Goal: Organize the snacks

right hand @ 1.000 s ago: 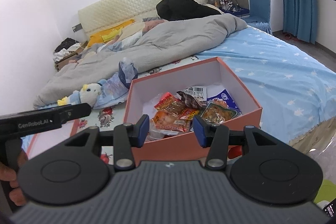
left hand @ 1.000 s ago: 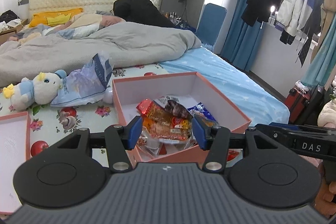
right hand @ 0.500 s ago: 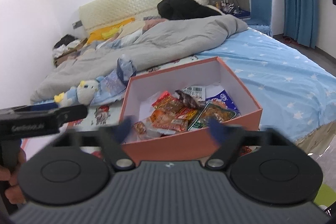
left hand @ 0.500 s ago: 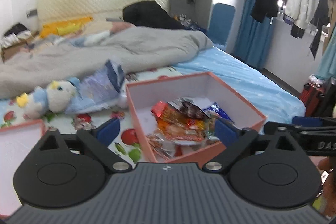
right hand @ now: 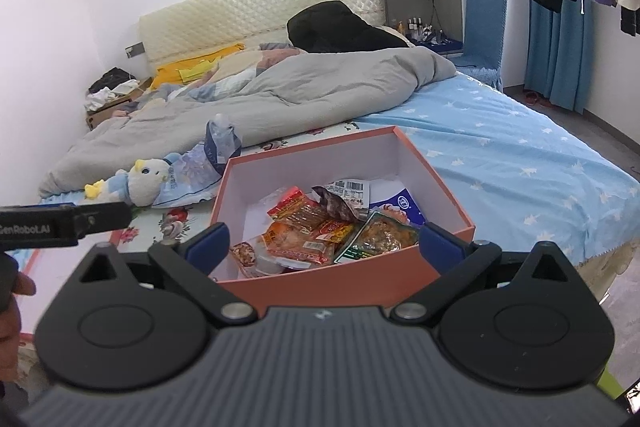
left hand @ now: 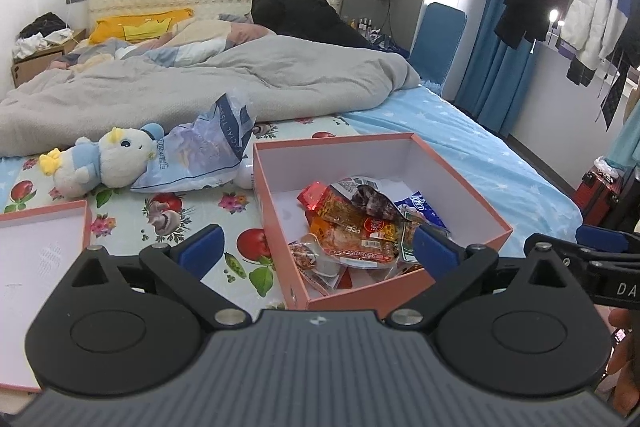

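The left gripper (left hand: 318, 249) stands wide with nothing between its blue pads (left hand: 200, 251); a second ago the jaws were narrow, and they have just been opening. The right gripper (right hand: 324, 245) is likewise spread wide and empty, having just opened from a narrow gap. Both hover at the near edge of the box (left hand: 404, 281), not touching it. The snacks (left hand: 352, 227) lie heaped inside the box, unchanged. The lid (left hand: 84, 215) lies to the left on the bed (left hand: 480, 163), beside the plush (left hand: 108, 157).
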